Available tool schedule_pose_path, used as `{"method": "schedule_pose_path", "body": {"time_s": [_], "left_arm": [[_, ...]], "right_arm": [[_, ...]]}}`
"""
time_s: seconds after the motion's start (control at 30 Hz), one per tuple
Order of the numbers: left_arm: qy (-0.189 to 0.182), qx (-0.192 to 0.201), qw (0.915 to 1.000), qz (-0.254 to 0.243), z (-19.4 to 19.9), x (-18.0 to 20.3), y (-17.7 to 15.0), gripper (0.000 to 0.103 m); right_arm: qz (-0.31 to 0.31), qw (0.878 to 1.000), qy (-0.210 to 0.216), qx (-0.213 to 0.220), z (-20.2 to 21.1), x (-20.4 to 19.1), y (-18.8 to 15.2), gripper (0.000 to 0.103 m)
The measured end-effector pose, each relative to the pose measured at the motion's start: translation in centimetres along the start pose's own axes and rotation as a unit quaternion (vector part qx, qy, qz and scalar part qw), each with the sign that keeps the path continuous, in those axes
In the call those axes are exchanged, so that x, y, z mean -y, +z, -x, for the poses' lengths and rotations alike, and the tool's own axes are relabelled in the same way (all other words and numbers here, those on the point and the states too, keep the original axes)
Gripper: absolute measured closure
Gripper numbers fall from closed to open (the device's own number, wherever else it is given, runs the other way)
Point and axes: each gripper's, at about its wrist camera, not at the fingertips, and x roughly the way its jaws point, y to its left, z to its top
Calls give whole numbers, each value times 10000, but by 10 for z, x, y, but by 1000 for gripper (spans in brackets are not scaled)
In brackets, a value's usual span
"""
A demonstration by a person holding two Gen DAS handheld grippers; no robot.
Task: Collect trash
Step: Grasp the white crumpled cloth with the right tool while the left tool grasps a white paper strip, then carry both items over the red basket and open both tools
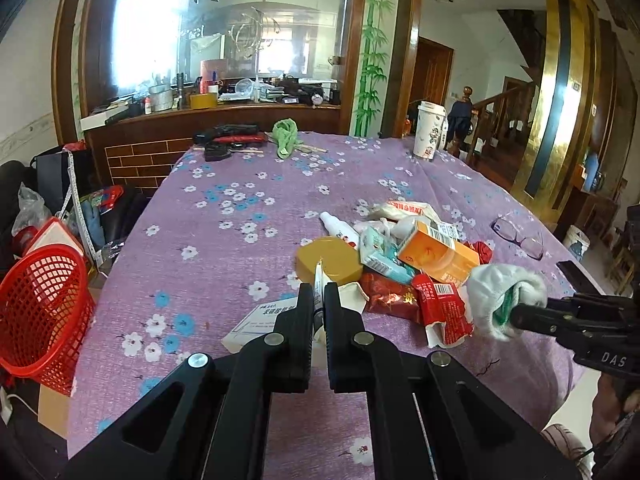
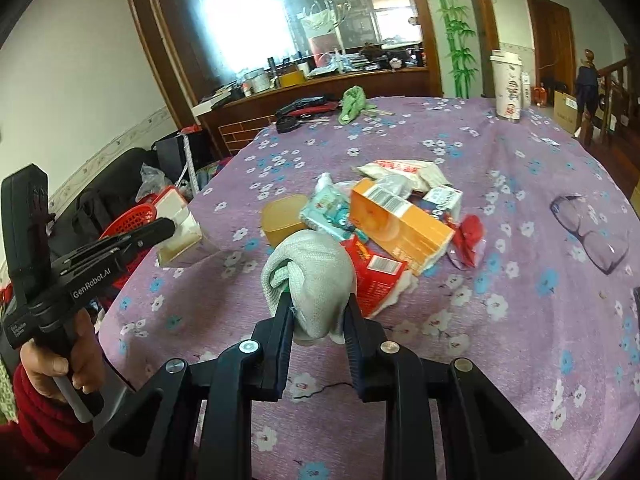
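My left gripper (image 1: 319,290) is shut on the thin flap of a white cardboard box (image 1: 260,318), which hangs over the near left part of the table. The right wrist view has this box (image 2: 180,232) at the tip of the left gripper (image 2: 170,226), near a red mesh basket (image 2: 132,216). My right gripper (image 2: 319,298) is shut on a rolled white cloth bundle (image 2: 312,268) with green inside, held above the table. Behind it lies a trash pile: an orange carton (image 2: 396,224), a yellow lid (image 1: 328,258), a teal packet (image 1: 378,256) and red wrappers (image 1: 438,304).
The red mesh basket (image 1: 40,312) stands off the table's left edge among bags. Eyeglasses (image 2: 588,232) lie at the right on the purple flowered tablecloth (image 1: 224,248). A tall paper cup (image 1: 430,130), a green cloth (image 1: 286,136) and black tools (image 1: 228,138) sit at the far edge.
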Motion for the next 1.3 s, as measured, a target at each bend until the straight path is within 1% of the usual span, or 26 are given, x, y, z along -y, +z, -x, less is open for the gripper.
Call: {"method": "schedule_pose_path", "body": {"time_s": [0.27,0.37,0.5,0.63,0.83,0.87,1.03,1.13,1.3], "left_arm": [[123,202,9996,156,19,-19,7,98],[214,293,9991,224,28,-29,12,98],[370,458,9975,398,44,-54,20,98],[582,638,9945,587,63,-84,26,98],[1093,812,9872,832,87,-136,27,98],[1210,820,9852,893,91,-148,25,98],[1540,773,9776,1208,97,-195,12,98],[1659,678,9737,1404,95,-223,1,98],[1771,444,9683,1705,84,-260,-16,98]], "right_arm": [[124,9993,291,-182,-17,-19,12,77],[265,9984,410,-290,-26,-33,20,77],[505,9963,593,-360,-34,-58,32,77],[752,9928,839,-411,-48,-95,51,77],[1033,9855,1221,-570,-76,-154,76,77],[1076,9843,1269,-591,-80,-164,79,77],[1251,9754,1643,-767,-114,-218,100,77],[1308,9709,1790,-902,-137,-246,106,77],[1293,9656,1952,-1132,-180,-287,112,77]]}}
